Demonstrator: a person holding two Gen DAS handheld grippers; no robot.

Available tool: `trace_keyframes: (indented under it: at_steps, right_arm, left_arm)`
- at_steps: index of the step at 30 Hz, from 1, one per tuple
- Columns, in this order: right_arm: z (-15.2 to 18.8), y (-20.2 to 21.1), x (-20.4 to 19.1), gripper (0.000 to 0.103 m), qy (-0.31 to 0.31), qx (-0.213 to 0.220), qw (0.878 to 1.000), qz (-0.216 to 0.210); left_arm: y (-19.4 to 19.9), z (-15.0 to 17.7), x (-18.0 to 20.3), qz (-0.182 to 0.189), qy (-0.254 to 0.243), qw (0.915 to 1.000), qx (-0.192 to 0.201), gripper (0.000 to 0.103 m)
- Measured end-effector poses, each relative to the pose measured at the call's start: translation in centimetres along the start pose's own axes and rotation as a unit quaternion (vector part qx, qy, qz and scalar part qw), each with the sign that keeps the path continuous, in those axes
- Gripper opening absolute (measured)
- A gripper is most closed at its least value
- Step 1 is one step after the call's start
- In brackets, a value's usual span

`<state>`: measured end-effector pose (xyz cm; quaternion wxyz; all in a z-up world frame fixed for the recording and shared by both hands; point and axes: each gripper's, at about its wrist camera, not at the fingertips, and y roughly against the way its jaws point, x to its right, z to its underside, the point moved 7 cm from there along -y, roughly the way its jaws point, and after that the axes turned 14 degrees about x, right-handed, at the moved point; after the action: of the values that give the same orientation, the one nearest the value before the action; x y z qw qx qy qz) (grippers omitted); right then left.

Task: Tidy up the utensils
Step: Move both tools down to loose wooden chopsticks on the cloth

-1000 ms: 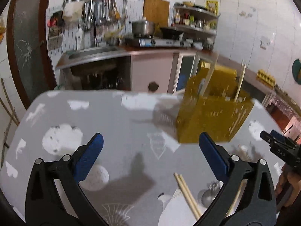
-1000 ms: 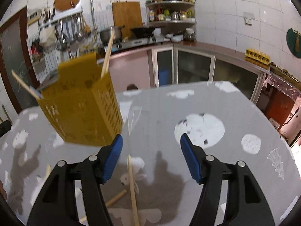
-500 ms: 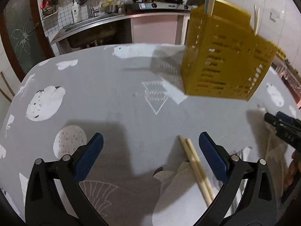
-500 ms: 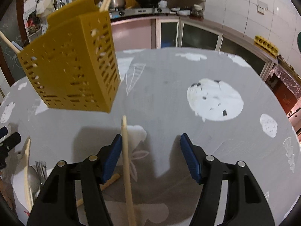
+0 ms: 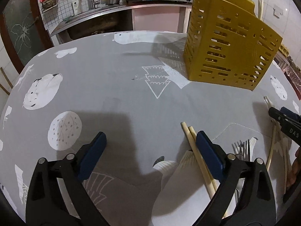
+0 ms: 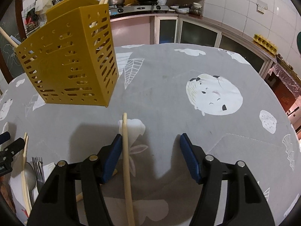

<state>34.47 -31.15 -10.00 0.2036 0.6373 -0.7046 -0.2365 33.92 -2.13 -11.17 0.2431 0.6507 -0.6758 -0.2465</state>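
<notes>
Jaws wide, chopstick [image 6: 126, 156] between.

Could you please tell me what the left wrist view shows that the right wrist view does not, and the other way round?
Only the left wrist view shows the sink with its soap bottle, and the open left gripper over a pair of chopsticks.

Only the right wrist view shows the egg tray, a spoon, and the open right gripper beside a single chopstick.

Both show the yellow utensil holder with chopsticks standing in it, the forks, and the grey patterned tablecloth.
</notes>
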Motion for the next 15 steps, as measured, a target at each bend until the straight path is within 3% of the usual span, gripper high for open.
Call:
trace_keyframes:
  at_steps: [9,15]
  right_arm:
    - [0.1,0.1,0.2,0.062,-0.007,0.000,1.000,-0.003]
    - [0.0,-0.1,0.1,0.061,-0.004,-0.004,1.000,0.004]
  left_arm:
    - [0.2,0.4,0.3,0.000,-0.004,1.0000,-0.001,0.087]
    - [0.5,0.3,1.3,0.021,-0.008,0.9998,0.000,0.065]
